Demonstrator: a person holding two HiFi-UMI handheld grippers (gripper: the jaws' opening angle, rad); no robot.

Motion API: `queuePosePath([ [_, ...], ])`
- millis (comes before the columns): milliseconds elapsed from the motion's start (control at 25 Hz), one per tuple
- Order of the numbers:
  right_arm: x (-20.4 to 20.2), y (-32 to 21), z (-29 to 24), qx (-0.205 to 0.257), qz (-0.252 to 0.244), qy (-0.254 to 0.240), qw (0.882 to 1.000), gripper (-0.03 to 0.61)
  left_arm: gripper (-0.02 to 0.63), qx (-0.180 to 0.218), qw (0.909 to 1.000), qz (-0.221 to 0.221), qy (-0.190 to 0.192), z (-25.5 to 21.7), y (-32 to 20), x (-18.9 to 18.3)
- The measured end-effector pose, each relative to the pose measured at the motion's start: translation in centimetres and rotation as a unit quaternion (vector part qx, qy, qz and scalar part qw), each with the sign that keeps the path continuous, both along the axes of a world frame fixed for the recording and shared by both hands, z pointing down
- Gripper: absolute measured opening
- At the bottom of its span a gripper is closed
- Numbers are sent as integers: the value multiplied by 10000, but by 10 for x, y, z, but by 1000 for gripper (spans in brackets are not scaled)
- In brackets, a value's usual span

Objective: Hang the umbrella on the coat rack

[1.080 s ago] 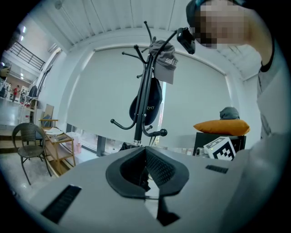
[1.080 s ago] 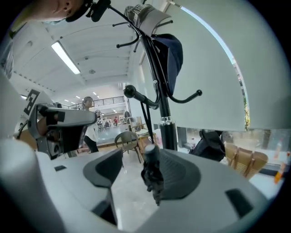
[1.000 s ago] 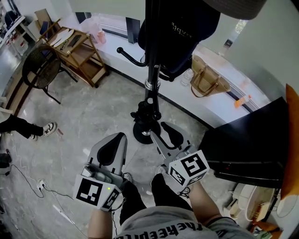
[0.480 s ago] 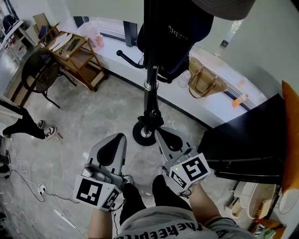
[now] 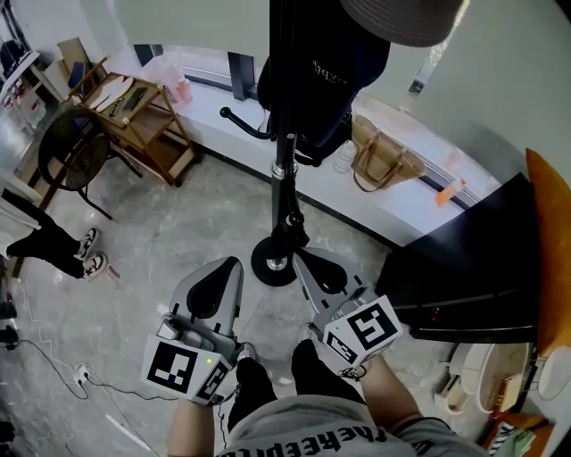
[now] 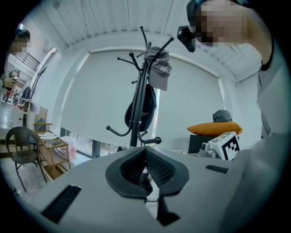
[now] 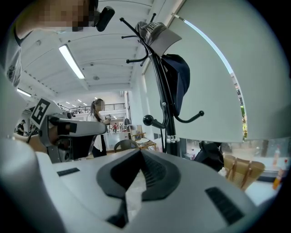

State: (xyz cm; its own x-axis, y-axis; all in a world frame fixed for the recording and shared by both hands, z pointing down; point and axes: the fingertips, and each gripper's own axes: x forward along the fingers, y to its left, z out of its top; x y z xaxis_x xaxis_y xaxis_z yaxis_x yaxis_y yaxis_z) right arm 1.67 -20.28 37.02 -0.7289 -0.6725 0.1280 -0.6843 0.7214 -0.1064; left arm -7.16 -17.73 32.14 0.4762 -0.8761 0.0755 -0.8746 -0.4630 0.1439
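The black coat rack (image 5: 284,178) stands on its round base (image 5: 272,266) just ahead of me, with a dark bag (image 5: 321,71) and a grey cap (image 5: 401,22) hanging high on it. Its lower hooks (image 6: 157,140) look bare. A black bundle (image 7: 209,157) sits low beside the pole; I cannot tell whether it is the umbrella. My right gripper (image 5: 308,263) is shut and empty, its tips close to the base. My left gripper (image 5: 223,272) is also shut and empty, a little left of the rack. Both gripper views look level at the rack (image 7: 166,104), jaws together.
A tan handbag (image 5: 384,161) rests on the white window ledge (image 5: 223,98) behind the rack. A black cabinet (image 5: 473,268) stands to the right, a wooden shelf (image 5: 147,112) and wicker chair (image 5: 71,147) at far left. A person's legs (image 5: 53,250) are at the left edge.
The right gripper's jaws stood apart beside the lower pole a second ago and are now together with nothing in them. It has risen slightly. The left gripper kept still.
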Motion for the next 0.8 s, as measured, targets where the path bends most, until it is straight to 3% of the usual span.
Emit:
queuePosePath([
  [800, -5, 29, -33, 283, 541, 82, 9981, 11, 15, 374, 9967, 710, 96, -28, 12, 3],
])
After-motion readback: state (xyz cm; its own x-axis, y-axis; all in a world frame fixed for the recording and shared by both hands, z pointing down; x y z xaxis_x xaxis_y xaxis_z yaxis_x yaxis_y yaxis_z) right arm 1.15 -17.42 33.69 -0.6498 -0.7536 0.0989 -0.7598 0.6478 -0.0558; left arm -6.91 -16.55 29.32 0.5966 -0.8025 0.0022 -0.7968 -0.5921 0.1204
